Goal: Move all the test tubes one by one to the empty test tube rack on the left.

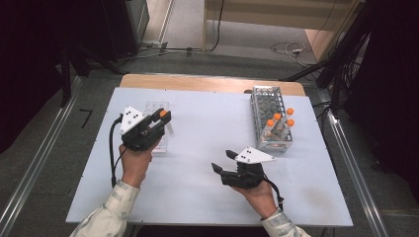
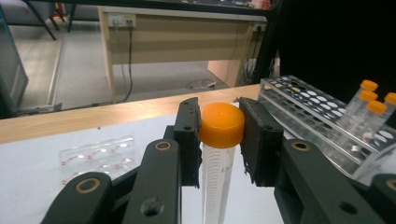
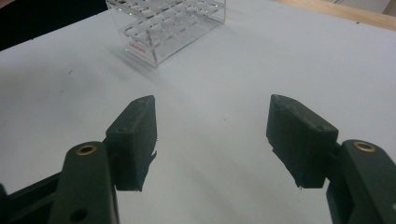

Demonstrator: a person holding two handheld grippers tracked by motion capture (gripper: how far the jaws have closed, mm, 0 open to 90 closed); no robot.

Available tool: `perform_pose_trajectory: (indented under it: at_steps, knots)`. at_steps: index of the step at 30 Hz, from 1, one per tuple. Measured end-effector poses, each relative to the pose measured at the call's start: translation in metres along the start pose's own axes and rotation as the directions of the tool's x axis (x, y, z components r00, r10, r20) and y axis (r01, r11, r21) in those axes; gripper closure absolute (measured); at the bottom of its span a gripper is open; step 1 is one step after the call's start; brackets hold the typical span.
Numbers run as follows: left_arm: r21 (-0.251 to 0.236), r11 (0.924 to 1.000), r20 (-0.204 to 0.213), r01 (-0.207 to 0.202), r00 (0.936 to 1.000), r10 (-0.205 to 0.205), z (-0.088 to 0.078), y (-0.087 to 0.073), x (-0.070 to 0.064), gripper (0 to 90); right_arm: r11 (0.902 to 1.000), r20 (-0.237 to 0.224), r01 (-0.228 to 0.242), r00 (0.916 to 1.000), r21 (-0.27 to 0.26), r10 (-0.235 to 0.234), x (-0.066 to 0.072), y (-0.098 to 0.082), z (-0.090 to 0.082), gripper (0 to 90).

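Orange cap (image 2: 222, 124) is what you're pinching with the left gripper (image 2: 219, 135), and that makes sense: the jaws are squeezing it from both sides right at the widest, grippiest part, so the clear tube (image 2: 215, 182) is hanging straight down below them instead of tilting or slipping. From the high view, that left gripper (image 1: 162, 118) is sitting near the table's left edge, right over the clear rack (image 1: 157, 129), so my guess is you're pulling the tube out of it or carrying it off. Can't tell from here whether the tube's bottom is fully clear of the rack holes.

Your right gripper (image 1: 221, 161) is hanging out near the front middle of the table (image 1: 207, 113) with its jaws spread and nothing between them. In the right gripper view you're looking across bare tabletop toward the clear rack (image 3: 166, 25), so it's basically parked out of the way, or waiting for a handoff.

Over by the right edge, the metal rack (image 1: 271, 116) is already holding a few orange-capped tubes (image 1: 280, 121) bunched at its near end. In the left gripper view that metal rack (image 2: 313, 112) is lying ahead and to the right with lots of open holes, so I'd bet that's where this tube is heading. Gripping by the cap also keeps the tube's lower end free to drop into a hole.
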State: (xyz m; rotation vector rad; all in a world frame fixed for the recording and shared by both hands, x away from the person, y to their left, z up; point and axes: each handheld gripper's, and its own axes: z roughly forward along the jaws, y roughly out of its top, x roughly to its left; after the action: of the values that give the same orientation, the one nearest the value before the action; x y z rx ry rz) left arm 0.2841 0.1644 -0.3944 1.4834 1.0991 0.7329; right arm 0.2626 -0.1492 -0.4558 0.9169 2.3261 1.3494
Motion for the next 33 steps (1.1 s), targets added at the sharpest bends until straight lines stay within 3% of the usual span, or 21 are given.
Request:
perform_pose_trajectory:
  at_steps: [8, 16, 24, 33]
  knots:
    - [-0.002, 0.9997, -0.069, -0.024, 0.9973, 0.024, 0.001, 0.003, 0.013, 69.8, 1.0, -0.002, 0.001, 1.0, 0.0, -0.001, 0.001, 0.0, 0.0, 32.1]
    - [0.008, 0.9998, -0.115, -0.018, 0.9932, 0.018, 0.008, 0.001, 0.022, 69.8, 1.0, -0.003, 0.0, 1.0, -0.004, 0.0, 0.0, 0.0, -0.001, 32.4]
    - [0.034, 0.9991, -0.126, -0.027, 0.9915, 0.031, 0.015, -0.004, 0.022, 69.7, 1.0, -0.001, -0.003, 1.0, -0.008, 0.003, -0.001, 0.0, -0.002, 32.4]
    - [0.08, 0.9959, -0.132, -0.042, 0.9899, 0.052, 0.023, -0.02, 0.021, 69.6, 0.9999, -0.001, -0.003, 1.0, -0.009, 0.003, -0.001, 0.0, -0.002, 32.4]
